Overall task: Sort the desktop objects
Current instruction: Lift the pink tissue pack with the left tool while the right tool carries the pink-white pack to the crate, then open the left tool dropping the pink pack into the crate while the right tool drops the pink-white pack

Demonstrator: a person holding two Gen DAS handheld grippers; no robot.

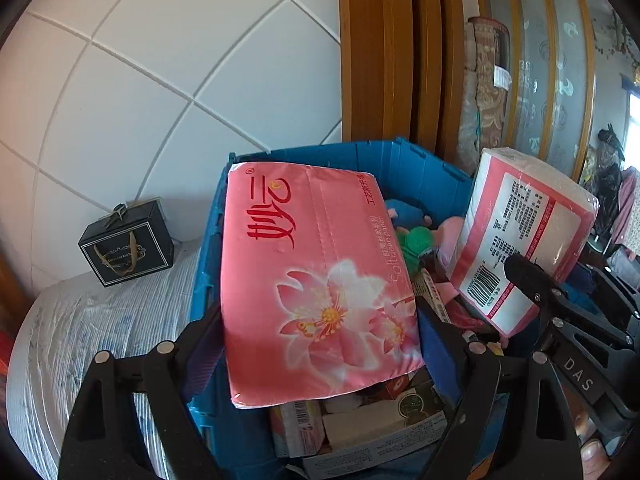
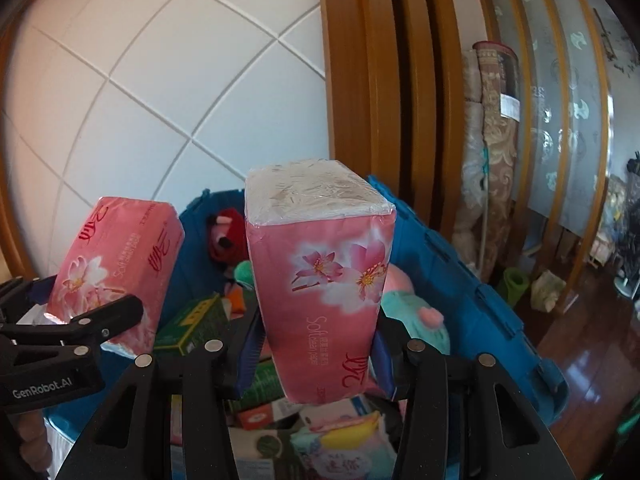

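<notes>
Each hand-held gripper (image 1: 320,344) (image 2: 316,340) clamps 1 pink tissue pack (image 1: 316,280) (image 2: 324,280) above blue crate (image 1: 420,168).

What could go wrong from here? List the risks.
1. The left hand-held gripper grips its soft pink plastic-wrapped tissue pack near one end only, so the pack may sag or slip out.
2. The right hand-held gripper holds a second pink tissue pack close by; the two could bump.
3. The blue plastic crate below is already cluttered, so a dropped pack may land crooked on the boxes and toys.
</notes>
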